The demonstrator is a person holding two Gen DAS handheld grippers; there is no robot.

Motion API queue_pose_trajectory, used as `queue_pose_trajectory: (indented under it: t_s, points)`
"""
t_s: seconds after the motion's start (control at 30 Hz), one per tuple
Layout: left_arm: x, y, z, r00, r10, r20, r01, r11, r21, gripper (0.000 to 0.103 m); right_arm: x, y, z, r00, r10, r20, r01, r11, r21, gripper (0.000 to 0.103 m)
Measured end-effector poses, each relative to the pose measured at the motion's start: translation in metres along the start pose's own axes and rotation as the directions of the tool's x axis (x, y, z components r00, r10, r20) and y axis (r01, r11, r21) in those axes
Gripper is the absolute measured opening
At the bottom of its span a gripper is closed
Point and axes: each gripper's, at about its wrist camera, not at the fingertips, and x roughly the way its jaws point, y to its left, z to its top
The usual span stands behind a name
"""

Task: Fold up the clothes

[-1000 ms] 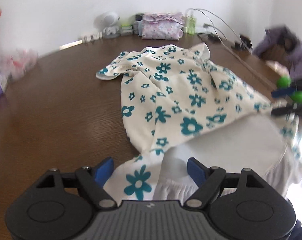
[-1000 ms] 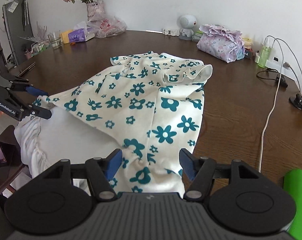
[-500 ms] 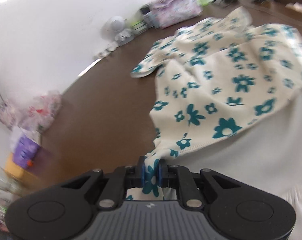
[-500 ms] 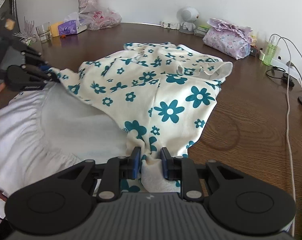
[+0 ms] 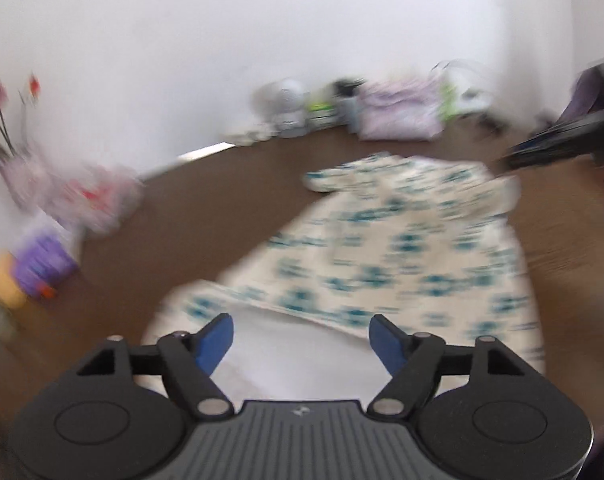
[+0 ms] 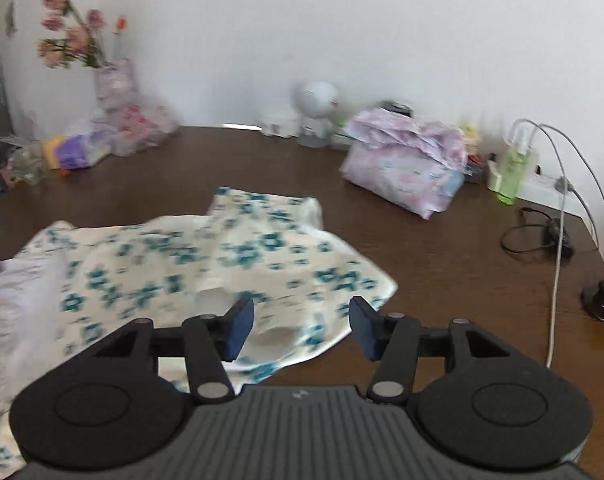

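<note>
Left tool (image 5: 301, 338): blue pads apart, gripping nothing.
Right tool (image 6: 301, 326): apart too.
Cream teal-flowered garment (image 6: 206, 264): spread (blurred) on brown wooden desk (image 6: 442, 248).

Left gripper (image 5: 301, 338): jaws spread wide, blue pads (image 5: 216, 342) well apart with nothing between them, fingers pointing forward and level, view heavily blurred. Right gripper (image 6: 301, 326): jaws likewise spread, blue pads (image 6: 240, 326) apart and gripping nothing, fingers aimed forward and slightly downward. Also visible at the right edge of the left wrist view as a dark, blurred shape (image 5: 562, 146), raised and reaching in from the side.
</note>
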Motion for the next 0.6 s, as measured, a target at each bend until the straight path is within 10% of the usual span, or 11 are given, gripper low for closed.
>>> queue_pose_trajectory:
  t_s: [0.1, 0.33, 0.6]
  points:
    - [-0.003, -0.044, -0.033, 0.988, -0.149, -0.049, 0.147, 0.988, -0.054, 0.077, 0.061, -0.034, 0.026, 0.997, -0.007, -0.074, 0.011, 0.998, 0.054, 0.051]
    - [0.01, -0.102, -0.077, 0.989, -0.087, -0.115, 0.09, 0.996, 0.021, 0.077, 0.123, -0.045, 0.031, 0.989, 0.008, -0.15, -0.001, 0.999, 0.045, 0.019]
    - [0.005, -0.074, -0.082, 0.987, -0.101, -0.124, 0.125, 0.971, 0.204, 0.025, 0.072, -0.043, -0.009, 0.977, -0.135, -0.162, 0.132, 0.991, -0.028, 0.003]
